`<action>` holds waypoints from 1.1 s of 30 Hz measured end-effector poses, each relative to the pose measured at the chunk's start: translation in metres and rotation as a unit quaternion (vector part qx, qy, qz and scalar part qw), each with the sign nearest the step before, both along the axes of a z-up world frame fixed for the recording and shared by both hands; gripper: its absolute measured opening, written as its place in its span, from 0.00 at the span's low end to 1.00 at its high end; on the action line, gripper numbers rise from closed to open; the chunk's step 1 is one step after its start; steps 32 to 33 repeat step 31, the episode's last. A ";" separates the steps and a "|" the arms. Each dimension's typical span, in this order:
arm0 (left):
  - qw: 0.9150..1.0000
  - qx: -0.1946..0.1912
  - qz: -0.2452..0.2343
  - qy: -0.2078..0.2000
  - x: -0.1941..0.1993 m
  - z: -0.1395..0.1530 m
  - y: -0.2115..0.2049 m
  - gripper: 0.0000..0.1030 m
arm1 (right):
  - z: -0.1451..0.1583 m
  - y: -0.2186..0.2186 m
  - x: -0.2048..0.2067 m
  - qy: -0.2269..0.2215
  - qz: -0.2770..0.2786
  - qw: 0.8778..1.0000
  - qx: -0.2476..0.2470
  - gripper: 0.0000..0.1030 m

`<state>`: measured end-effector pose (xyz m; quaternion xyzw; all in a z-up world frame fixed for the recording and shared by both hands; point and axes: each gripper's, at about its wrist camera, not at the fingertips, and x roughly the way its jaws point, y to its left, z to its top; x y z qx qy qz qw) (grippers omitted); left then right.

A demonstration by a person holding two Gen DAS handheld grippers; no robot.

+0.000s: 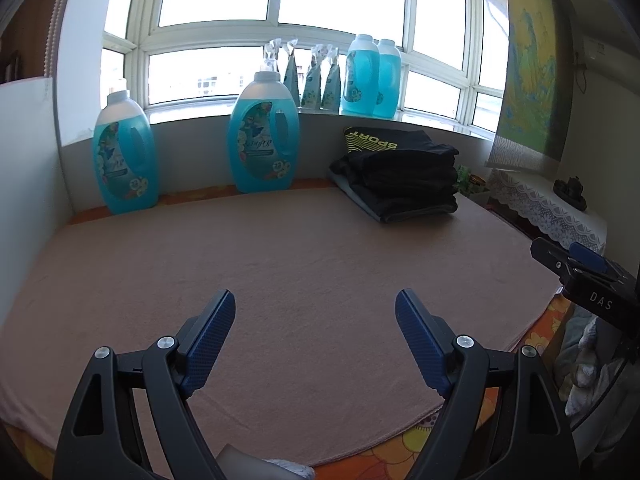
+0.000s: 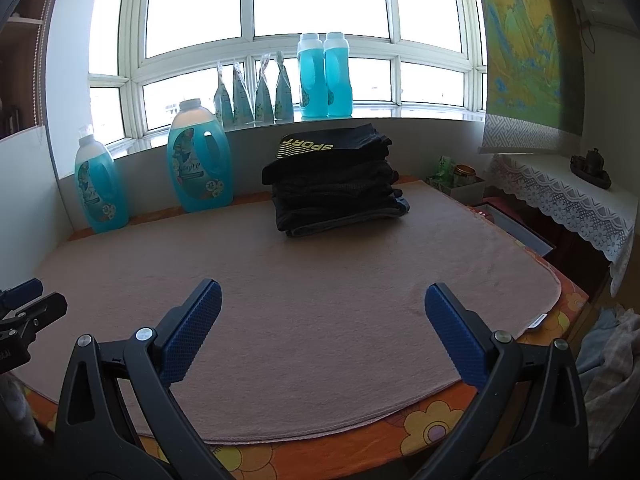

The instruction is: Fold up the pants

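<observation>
A stack of folded dark pants lies at the far right of the pink mat; the top pair shows a yellow "SPORT" waistband. It also shows in the right wrist view, at the back middle of the mat. My left gripper is open and empty above the mat's near edge. My right gripper is open and empty too, over the near edge. The right gripper also shows at the right edge of the left wrist view.
Two large blue detergent bottles stand at the back of the table. More bottles and pouches line the windowsill. A lace-covered shelf stands to the right. Crumpled light clothes lie low at the right.
</observation>
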<state>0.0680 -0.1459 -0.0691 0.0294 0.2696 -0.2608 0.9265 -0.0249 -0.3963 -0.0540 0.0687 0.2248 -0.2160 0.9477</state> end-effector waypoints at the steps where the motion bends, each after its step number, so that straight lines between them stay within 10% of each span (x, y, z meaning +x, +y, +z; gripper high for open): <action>1: 1.000 0.000 0.000 0.000 0.000 0.000 0.000 0.80 | 0.000 0.000 0.000 0.000 0.000 1.000 0.000 1.00; 33: 1.000 0.004 0.010 -0.012 -0.001 -0.001 0.003 0.80 | -0.008 0.009 0.006 0.005 0.007 1.000 0.005 1.00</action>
